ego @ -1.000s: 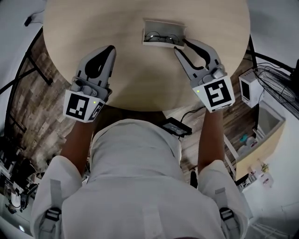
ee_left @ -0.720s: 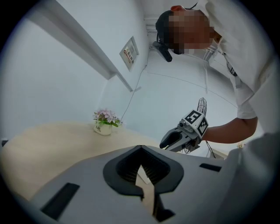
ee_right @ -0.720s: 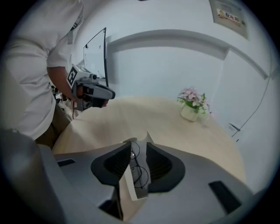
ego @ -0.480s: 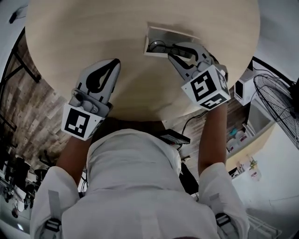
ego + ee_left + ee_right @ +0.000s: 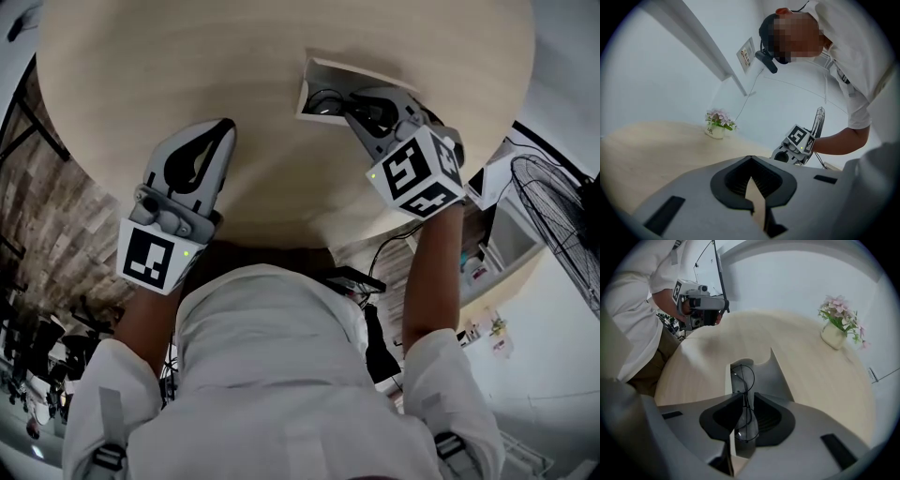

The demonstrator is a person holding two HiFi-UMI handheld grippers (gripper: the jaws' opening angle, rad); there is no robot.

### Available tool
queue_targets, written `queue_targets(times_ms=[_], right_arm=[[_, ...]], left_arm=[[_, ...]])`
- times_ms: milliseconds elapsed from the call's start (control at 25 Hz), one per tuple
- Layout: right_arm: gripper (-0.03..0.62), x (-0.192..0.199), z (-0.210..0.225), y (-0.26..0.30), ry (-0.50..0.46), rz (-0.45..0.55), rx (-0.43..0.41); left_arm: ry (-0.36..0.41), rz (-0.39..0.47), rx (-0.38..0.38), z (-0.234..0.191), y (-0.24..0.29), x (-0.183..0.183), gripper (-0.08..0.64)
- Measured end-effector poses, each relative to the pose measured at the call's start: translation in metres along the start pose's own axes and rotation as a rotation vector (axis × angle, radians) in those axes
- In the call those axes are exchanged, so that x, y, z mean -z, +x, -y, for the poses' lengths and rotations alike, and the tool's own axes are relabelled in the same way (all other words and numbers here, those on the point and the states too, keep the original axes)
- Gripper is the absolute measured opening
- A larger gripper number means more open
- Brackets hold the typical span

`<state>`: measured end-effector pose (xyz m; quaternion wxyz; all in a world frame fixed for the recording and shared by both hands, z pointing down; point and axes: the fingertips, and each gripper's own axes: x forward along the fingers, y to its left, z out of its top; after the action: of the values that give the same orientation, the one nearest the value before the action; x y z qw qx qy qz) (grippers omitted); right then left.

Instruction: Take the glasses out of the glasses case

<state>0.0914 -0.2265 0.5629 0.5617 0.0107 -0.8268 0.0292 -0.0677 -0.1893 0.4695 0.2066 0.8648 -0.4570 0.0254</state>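
Clamping glasses (image 5: 743, 376) at bridge with right gripper (image 5: 744, 397).
Long axis parallel to glasses case (image 5: 778, 377) length; left gripper (image 5: 751, 159) closed, empty.

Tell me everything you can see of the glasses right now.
The glasses have a thin dark wire frame and two round clear lenses. They lie lengthwise in the open white case and do not look lifted out. The right gripper has its jaws closed on the bridge, with one lens beyond them and one nearer the camera.

Office-like room, round table (image 5: 234, 56), standing fan (image 5: 567, 234)
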Motion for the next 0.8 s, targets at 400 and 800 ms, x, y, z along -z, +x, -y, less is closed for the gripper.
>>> queue_targets(times_ms=[400,800], right_arm=[[0.06,0.004,-0.006,0.015,-0.031,-0.174,-0.188],[0.038,0.004,-0.011,0.017,-0.077,-0.184,-0.186]], left_arm=[[-0.027,0.002,0.0,-0.006,0.001,0.009,0.013],[-0.024,0.021,-0.009,-0.006,-0.006,0.004,0.014]])
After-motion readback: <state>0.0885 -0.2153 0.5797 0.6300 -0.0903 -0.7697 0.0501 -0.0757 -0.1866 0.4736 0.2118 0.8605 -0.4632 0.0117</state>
